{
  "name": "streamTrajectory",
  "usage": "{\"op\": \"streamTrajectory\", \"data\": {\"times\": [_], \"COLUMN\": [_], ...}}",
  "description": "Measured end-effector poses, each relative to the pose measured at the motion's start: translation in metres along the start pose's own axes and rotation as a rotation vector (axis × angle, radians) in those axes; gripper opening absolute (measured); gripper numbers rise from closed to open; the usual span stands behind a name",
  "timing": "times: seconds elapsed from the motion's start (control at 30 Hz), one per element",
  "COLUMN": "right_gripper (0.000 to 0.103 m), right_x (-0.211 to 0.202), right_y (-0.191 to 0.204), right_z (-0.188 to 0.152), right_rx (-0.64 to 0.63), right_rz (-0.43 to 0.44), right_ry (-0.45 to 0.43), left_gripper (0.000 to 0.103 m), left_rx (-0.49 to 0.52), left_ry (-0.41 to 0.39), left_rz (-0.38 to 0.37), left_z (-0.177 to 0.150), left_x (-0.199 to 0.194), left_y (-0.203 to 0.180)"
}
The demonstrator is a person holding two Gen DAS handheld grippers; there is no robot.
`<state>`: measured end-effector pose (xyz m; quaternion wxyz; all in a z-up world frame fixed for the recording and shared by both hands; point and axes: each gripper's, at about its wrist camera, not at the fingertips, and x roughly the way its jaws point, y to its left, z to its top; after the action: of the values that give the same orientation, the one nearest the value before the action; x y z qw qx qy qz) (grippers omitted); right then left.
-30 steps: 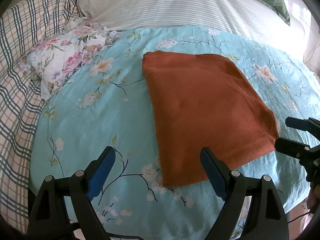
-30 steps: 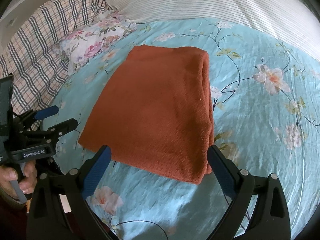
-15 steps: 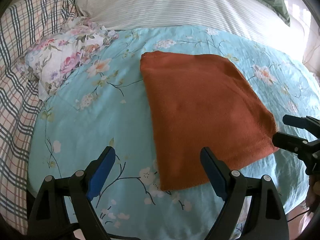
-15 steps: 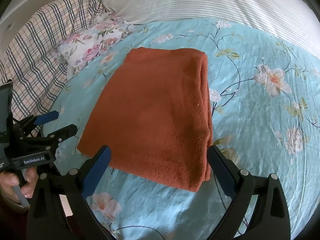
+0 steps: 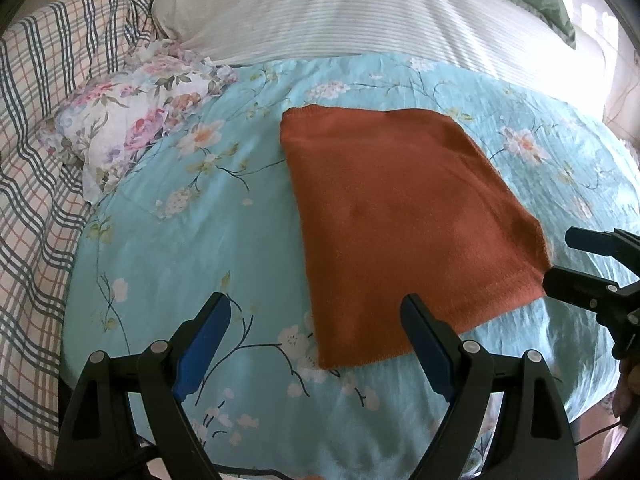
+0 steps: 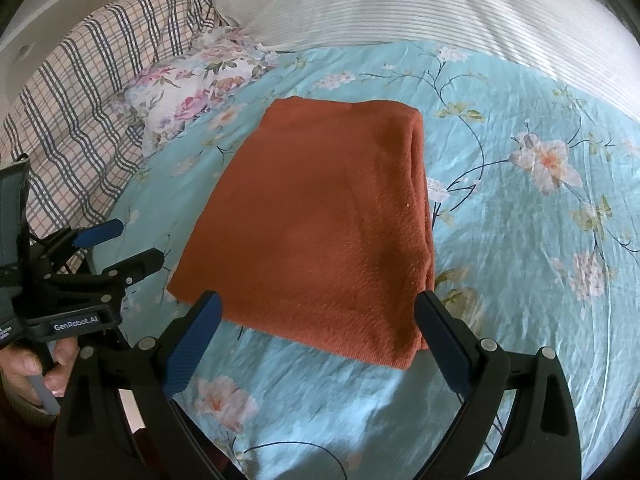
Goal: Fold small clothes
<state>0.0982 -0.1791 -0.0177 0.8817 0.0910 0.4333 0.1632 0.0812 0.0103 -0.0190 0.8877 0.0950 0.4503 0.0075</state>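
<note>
Both grippers have drawn back a little from the rust-orange cloth point(image 6: 320, 232), which lies folded on the floral bedsheet point(image 5: 180, 240). Left gripper point(image 5: 316, 340) and right gripper point(image 6: 320, 340) are released, holding nothing. A pinch catching only the top layer could undo the fold.

Open bedspread point(image 5: 192, 240) at 9 o'clock
Blocked at 10 by floral pillow point(image 5: 136, 120), at 12 by striped pillow point(image 5: 340, 12).
</note>
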Motion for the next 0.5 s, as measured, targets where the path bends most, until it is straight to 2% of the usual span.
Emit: {"op": "streamTrajectory", "data": {"times": [0.5], "right_gripper": [0.097], "right_x": [-0.009], "right_y": [0.005], "right_z": [-0.006], "right_rx": [-0.007], "right_rz": [0.0], "right_ry": [-0.004], "left_gripper": [0.087], "left_rx": [0.01], "left_ry": [-0.026], "left_rz": [0.011], "left_z": [-0.008], "left_x": [-0.013], "left_y": [-0.001]}}
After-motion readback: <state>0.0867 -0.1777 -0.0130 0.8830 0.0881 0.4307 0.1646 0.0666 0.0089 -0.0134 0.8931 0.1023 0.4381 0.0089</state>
